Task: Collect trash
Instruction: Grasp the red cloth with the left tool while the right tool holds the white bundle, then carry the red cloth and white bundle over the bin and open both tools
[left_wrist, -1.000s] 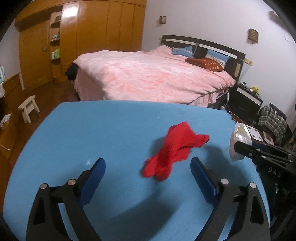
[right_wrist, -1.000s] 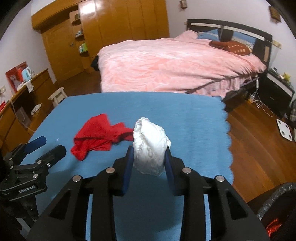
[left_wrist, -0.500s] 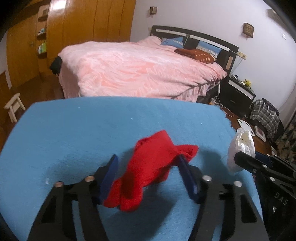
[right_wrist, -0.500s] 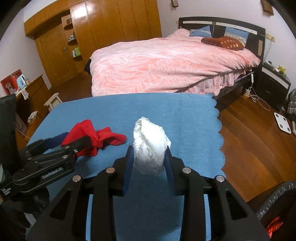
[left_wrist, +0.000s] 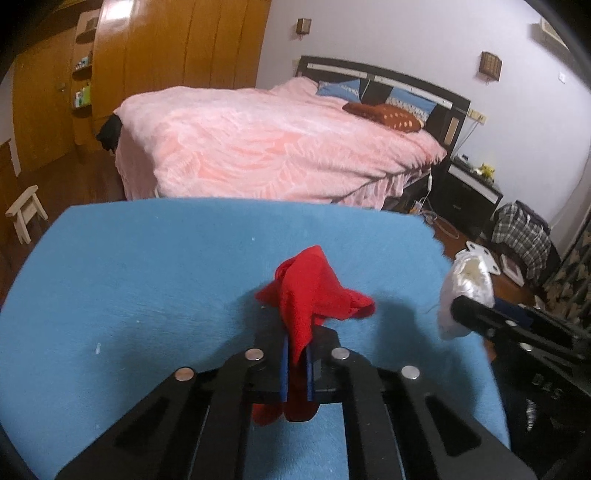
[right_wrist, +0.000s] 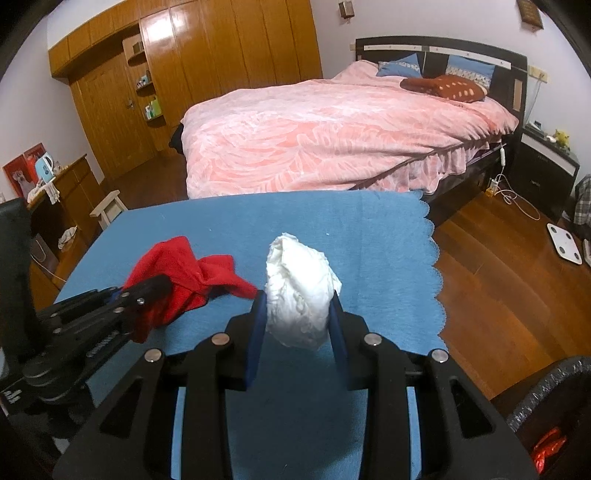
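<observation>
A crumpled red cloth (left_wrist: 314, 295) lies on the blue table cover (left_wrist: 147, 277). My left gripper (left_wrist: 295, 354) is shut on the red cloth, whose near end is pinched between the blue pads. The cloth also shows in the right wrist view (right_wrist: 181, 269), with the left gripper (right_wrist: 147, 291) on it. My right gripper (right_wrist: 297, 314) is shut on a crumpled white wad of paper (right_wrist: 299, 291) and holds it just above the cover. The wad also shows at the right of the left wrist view (left_wrist: 465, 291).
A black bin with a bag liner (right_wrist: 546, 417) stands at the table's right, with red trash inside. A pink bed (right_wrist: 332, 136) lies beyond the table. A wooden floor (right_wrist: 498, 277) and a white scale (right_wrist: 565, 243) are to the right. A small stool (left_wrist: 24, 212) stands left.
My left gripper moved forward over the red cloth and shut on it, bunching it up. My right gripper kept its hold on the white wad and barely moved.
</observation>
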